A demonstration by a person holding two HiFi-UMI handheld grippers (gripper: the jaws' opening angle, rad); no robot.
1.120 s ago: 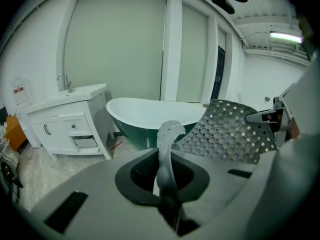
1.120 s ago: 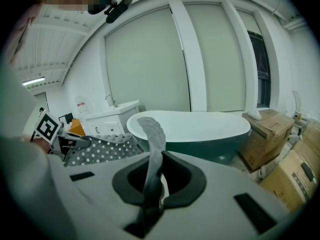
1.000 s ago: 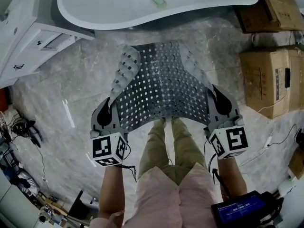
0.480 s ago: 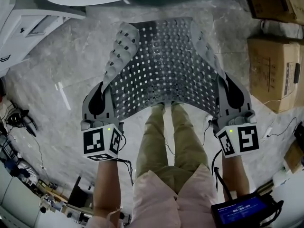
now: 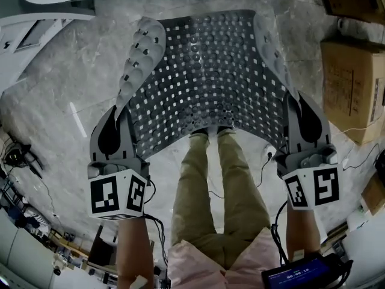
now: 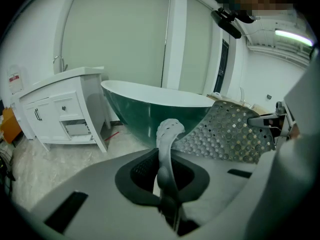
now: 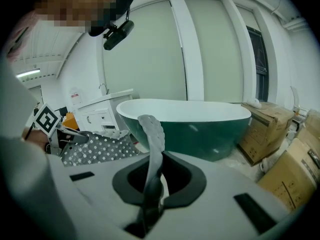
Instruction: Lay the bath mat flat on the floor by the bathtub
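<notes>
Well, the mat (image 5: 204,71) hung spread midair, left gripper (image 5: 118,118) and right gripper (image 5: 302,107) each clamped on an edge; laying it by the tub (image 7: 200,126) was not yet done.

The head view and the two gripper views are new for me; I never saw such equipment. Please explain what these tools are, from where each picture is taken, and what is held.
There is no robot: a person holds a two-jaw hand tool in each hand. The head view comes from a camera on the person's head, looking down at the left gripper, the right gripper, the person's legs and the floor. Each gripper view comes from a camera on that tool, looking along its jaws. Both grippers are shut on the side edges of a grey perforated bath mat, which hangs curved between them, not yet flat. Ahead stands the bathtub, with a white cabinet to its left and cardboard boxes to its right.
</notes>
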